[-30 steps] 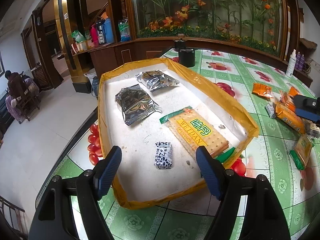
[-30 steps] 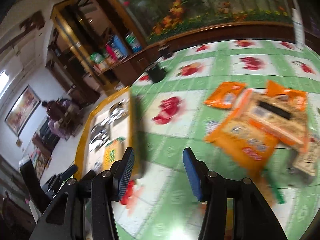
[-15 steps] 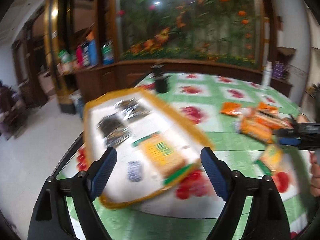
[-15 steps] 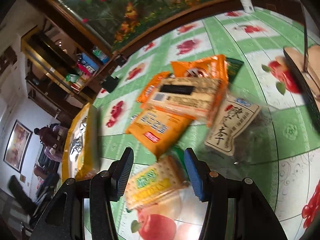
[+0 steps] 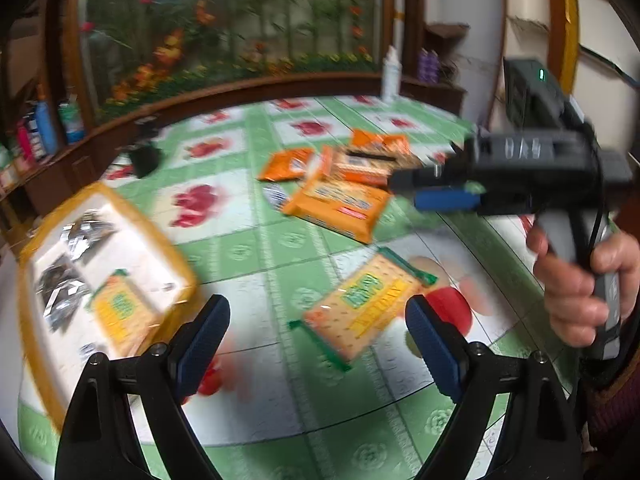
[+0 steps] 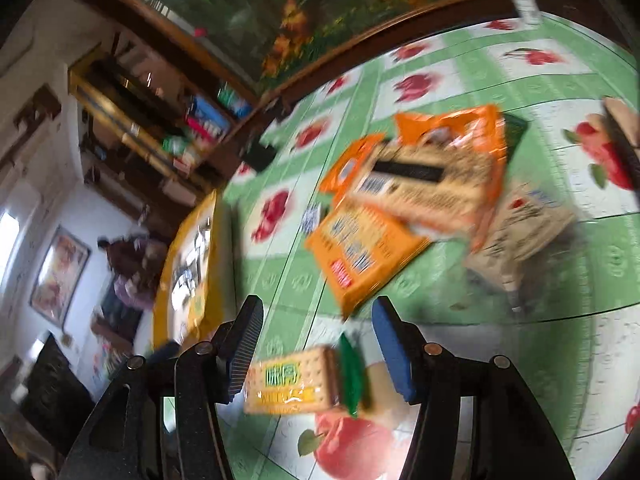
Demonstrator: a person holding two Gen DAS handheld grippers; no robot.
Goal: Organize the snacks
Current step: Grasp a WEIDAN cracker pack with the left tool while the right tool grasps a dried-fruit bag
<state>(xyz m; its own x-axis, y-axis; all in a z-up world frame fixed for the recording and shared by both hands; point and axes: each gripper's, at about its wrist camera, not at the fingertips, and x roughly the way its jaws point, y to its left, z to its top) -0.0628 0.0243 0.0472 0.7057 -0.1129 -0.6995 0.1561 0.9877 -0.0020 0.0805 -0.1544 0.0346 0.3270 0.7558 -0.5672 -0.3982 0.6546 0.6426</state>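
A cracker pack [image 5: 364, 306] with green ends lies on the green tablecloth, just ahead of my open, empty left gripper [image 5: 318, 334]. It also shows in the right wrist view [image 6: 298, 382], low between the fingers of my open, empty right gripper [image 6: 316, 338]. The yellow-rimmed tray [image 5: 176, 264] at the left holds another cracker pack [image 5: 118, 314] and silver packets [image 5: 60, 288]. Orange snack bags [image 5: 340, 200] lie piled farther back, and show in the right wrist view [image 6: 360, 248]. The right gripper [image 5: 440, 190] hovers over that pile in the left wrist view.
A beige packet [image 6: 524, 232] lies right of the orange pile. A small blue-patterned packet [image 6: 312, 218] lies left of it. A black cup [image 5: 146, 158] stands at the table's far left. A white bottle [image 5: 390, 76] stands at the back edge. Frames are motion-blurred.
My left gripper swung right, from over the tray to the loose cracker pack. My right gripper moved toward the snack pile and dropped closer over the cracker pack.
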